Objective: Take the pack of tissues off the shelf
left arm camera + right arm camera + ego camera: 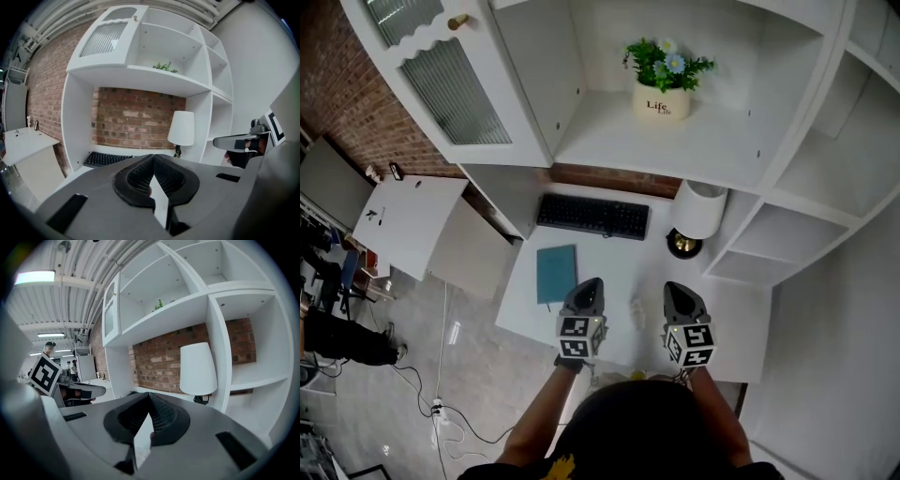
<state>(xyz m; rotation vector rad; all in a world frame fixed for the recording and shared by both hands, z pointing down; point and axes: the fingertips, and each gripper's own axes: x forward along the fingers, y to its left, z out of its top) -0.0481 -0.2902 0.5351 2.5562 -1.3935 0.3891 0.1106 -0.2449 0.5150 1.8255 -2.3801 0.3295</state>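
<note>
We take this as the approach, before any grasp: nothing is held. Our left hand-held gripper [589, 286] [152, 157] has its jaws pressed together with nothing between them, above the near part of the tabletop [619, 258], close to a teal notebook [556, 274]. Just right of it, between the two tools, a small pale thing [636, 309] lies on the tabletop. It may be the pack of tissues, but it is too small to tell. Our right hand-held gripper [676, 289] [149, 395] is likewise closed and empty. On the shelf [609, 141] above we make out only a flower pot [663, 98], and the side shelves [825, 178] at right are partly cut off. Next, we judge, the pack must be found and one pair of jaws spread before reaching.
</note>
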